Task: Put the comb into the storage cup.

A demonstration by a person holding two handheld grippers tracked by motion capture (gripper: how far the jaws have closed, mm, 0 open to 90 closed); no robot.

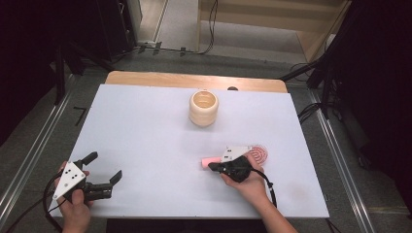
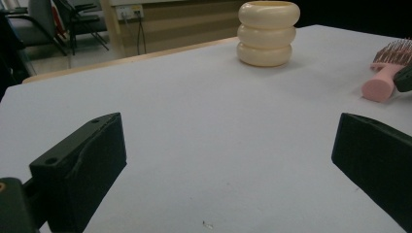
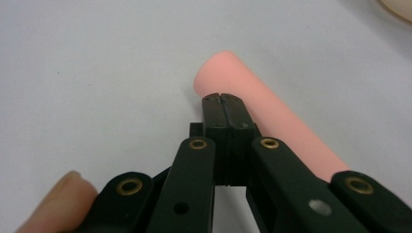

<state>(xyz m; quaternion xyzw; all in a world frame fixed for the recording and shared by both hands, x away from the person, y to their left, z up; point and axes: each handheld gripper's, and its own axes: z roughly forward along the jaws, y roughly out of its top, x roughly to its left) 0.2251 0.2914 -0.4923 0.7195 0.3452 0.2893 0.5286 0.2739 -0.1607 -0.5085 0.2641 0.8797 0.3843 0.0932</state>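
Right gripper view: the right tool (image 3: 224,99) has its jaws pressed flat together with nothing between them, and their tips rest against or just above the side of the pink brush handle (image 3: 262,114); contact cannot be confirmed.

The handle's long axis runs diagonally away from the tool, its rounded free end just beyond the jaw tips.

In the high view the hairbrush (image 1: 243,156) lies on the white counter (image 1: 145,136) at the right, handle pointing left, round bristled head to the right, directly under the right tool (image 1: 214,166).

The left tool (image 1: 104,167) stands wide open and empty at the near left corner, well apart from the brush. The right hand is plainly nearer.

The brush is pale pink, with a smooth cylindrical handle. A cream ribbed cup (image 1: 203,108) stands upright farther back.
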